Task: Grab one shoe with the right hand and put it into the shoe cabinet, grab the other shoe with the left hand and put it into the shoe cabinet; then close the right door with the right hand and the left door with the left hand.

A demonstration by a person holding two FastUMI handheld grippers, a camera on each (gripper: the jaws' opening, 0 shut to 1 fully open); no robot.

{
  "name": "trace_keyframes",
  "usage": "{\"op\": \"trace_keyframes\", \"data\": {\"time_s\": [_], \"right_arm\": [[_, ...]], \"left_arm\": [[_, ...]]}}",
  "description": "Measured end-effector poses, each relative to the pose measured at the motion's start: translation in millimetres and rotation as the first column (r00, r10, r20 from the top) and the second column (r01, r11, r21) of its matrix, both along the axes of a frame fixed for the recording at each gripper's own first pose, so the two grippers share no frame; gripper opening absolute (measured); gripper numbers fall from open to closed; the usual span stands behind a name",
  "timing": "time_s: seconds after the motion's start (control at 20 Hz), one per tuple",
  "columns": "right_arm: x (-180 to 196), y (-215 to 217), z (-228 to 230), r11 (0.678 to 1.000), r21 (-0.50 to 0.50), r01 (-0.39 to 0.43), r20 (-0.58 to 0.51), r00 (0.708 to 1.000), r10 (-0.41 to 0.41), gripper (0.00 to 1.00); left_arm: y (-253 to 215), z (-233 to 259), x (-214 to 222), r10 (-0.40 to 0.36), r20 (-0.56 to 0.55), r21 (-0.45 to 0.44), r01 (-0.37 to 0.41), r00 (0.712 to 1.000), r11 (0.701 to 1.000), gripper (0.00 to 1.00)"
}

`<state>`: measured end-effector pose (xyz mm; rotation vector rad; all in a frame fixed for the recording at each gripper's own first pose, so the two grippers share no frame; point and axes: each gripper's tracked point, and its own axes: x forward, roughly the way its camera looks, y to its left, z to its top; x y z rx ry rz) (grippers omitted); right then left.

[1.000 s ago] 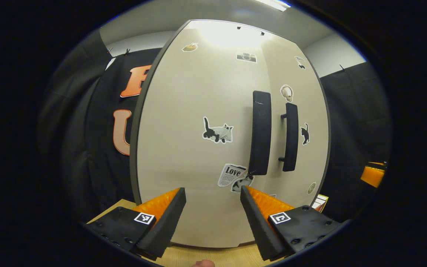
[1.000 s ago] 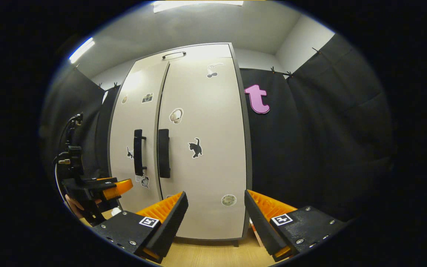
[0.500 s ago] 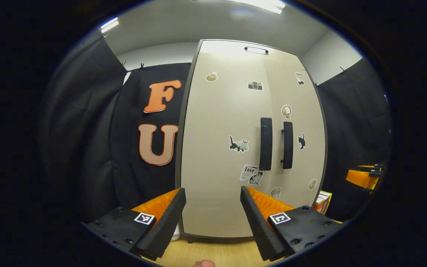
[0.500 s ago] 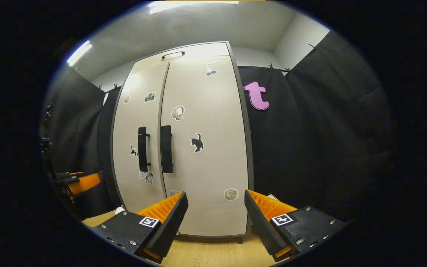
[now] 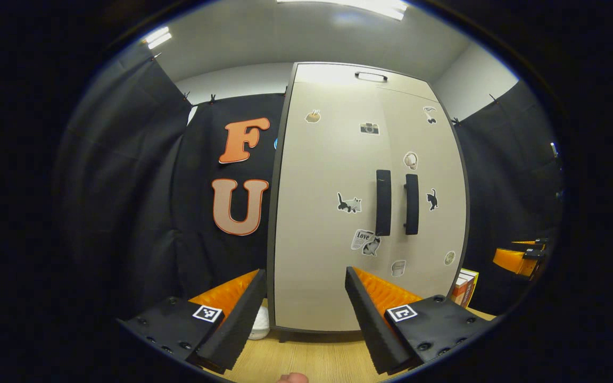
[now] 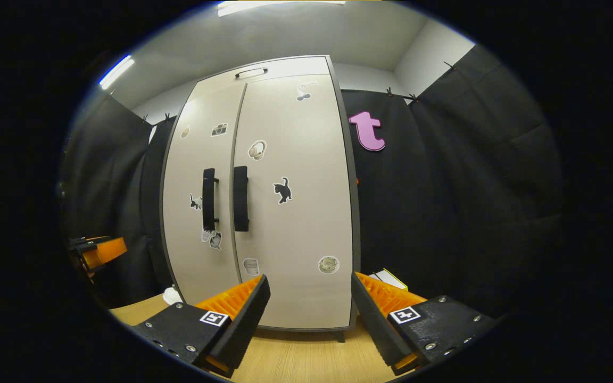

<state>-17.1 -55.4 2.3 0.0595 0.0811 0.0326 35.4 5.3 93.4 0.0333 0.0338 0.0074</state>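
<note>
The shoe cabinet [image 5: 333, 213] stands on the pale wood floor [image 5: 312, 361] straight ahead of me, against the black cloth wall. Both its doors lie flush: the left door [image 5: 322, 175] and the right door [image 6: 296, 234] meet at a thin seam, their two dark bar handles [image 6: 225, 199] side by side. I see no shoes, so I judge they are inside and the closing step is done. What remains, I think, is simply to hold back and leave the doors alone.

My left gripper [image 5: 305, 303] is spread wide with nothing between its fingers, well apart from the cabinet. My right gripper [image 6: 309, 308] is equally wide and empty.

The doors are smooth, matte, cream panels in a dark frame, dotted with small stickers; the finger faces look ridged.
</note>
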Motion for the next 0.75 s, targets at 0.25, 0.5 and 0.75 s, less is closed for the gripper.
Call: {"op": "trace_keyframes", "data": {"time_s": [0.25,0.5,0.75], "right_arm": [[-4.4,-6.1,1.5,1.0,0.016,0.019,0.001,1.0,-0.019,0.94],[-7.0,-9.2,2.2,0.999,0.015,0.03,0.002,1.0,-0.03,0.94],[-7.7,-5.8,1.9,0.999,0.028,0.028,0.0,1.0,-0.028,0.94]], "left_arm": [[-1.1,-0.4,-5.6,-0.01,-0.015,-0.033,0.009,1.0,0.999,0.96],[1.8,5.3,-6.8,-0.003,-0.002,-0.006,0.003,1.0,1.0,0.96],[3.3,10.5,-8.7,-0.004,0.002,-0.021,0.004,1.0,1.0,0.96]]}}
